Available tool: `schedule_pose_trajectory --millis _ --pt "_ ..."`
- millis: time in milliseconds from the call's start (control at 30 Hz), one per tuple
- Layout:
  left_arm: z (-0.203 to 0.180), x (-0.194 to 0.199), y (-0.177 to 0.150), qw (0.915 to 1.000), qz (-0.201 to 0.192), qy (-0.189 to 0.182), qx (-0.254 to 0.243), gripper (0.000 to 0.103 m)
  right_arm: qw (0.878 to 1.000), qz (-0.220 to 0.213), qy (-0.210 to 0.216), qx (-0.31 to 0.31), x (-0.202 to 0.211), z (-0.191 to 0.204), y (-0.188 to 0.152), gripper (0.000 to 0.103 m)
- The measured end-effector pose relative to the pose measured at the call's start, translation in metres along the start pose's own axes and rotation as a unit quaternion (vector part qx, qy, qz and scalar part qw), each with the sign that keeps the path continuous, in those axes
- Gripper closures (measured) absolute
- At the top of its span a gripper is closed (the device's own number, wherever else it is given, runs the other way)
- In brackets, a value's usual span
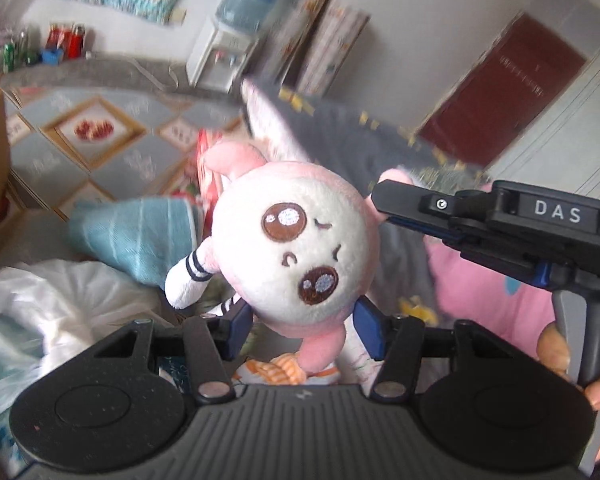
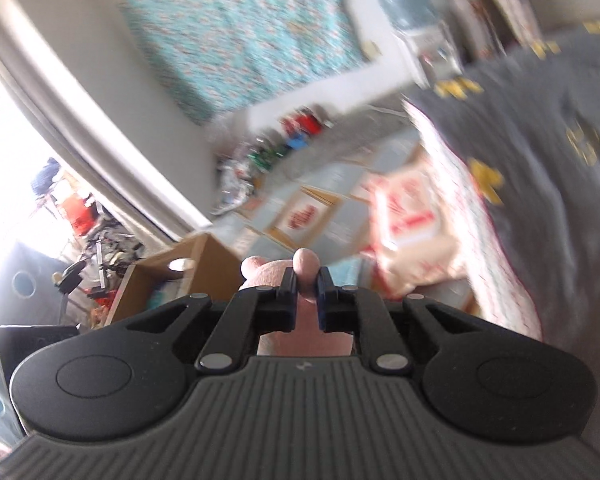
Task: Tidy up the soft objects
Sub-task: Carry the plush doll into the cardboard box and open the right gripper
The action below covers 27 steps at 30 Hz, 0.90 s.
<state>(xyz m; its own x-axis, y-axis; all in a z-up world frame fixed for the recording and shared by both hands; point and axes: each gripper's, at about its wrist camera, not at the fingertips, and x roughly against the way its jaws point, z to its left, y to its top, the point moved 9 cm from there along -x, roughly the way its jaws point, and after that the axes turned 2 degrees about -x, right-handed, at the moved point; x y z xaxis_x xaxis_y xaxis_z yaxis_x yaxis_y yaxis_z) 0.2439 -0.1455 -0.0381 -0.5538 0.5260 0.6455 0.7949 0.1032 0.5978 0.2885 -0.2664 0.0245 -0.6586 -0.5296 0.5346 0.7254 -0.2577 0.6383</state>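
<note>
Patterned grey and cream floor tiles (image 1: 100, 132) spread behind a cluttered heap of soft things, with a white wall, a dark red door (image 1: 504, 92) and a water dispenser (image 1: 228, 40) beyond.

Near the camera, the left gripper (image 1: 304, 328) has its blue pads against either side of a pink and white plush toy (image 1: 296, 240), pinching it low on its body just under the big round face. The toy's face is tilted, its two brown eyes running diagonally. One white arm with dark stripes sticks out to the left, and an orange-and-white knitted bit shows beneath it.

From the right, the right gripper (image 1: 380, 196) reaches in sideways and its black tip meets a pink ear or limb at the toy's upper right. In its own view the right gripper (image 2: 306, 292) is pressed almost together on a narrow pink plush part, which pokes out past the tips. A hand (image 1: 572, 364) holds that tool's handle at the right edge.

Outward from the toy, a teal folded cloth (image 1: 140, 236) lies to the left, and a white plastic bag (image 1: 52, 304) sits nearer. A grey blanket with yellow marks (image 1: 352, 136) rises behind, and pink fabric (image 1: 496, 304) lies to the right. A cardboard box (image 2: 188, 264) stands farther left in the blurred right view.
</note>
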Motion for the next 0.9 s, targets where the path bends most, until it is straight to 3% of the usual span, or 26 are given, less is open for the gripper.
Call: schedule_pose_trajectory --millis 200,367,533,700,800,900 --pt "0.012 0.084 0.000 0.9961 -0.086 0.011 0.017 0.047 0.995 -0.008 0.058 0.076 0.027 0.098 -0.004 0.095" --pt "0.057 0.156 -0.010 0.9833 -0.159 0.058 0.066 0.047 0.983 0.025 0.116 0.138 0.001 0.193 -0.022 0.095" --pt "0.130 0.214 -0.027 0.9593 -0.212 0.133 0.131 0.047 0.964 0.099 0.159 0.187 -0.067 0.286 -0.055 0.095" --pt "0.208 0.243 -0.047 0.9301 -0.219 0.225 0.192 0.046 0.939 0.195 0.171 0.226 -0.157 0.362 -0.109 0.095" --pt "0.240 0.257 -0.060 0.9115 -0.220 0.271 0.217 0.045 0.920 0.241 0.153 0.267 -0.222 0.385 -0.146 0.095" --pt "0.262 0.271 -0.074 0.8957 -0.222 0.300 0.243 0.045 0.900 0.270 0.108 0.325 -0.290 0.385 -0.183 0.095"
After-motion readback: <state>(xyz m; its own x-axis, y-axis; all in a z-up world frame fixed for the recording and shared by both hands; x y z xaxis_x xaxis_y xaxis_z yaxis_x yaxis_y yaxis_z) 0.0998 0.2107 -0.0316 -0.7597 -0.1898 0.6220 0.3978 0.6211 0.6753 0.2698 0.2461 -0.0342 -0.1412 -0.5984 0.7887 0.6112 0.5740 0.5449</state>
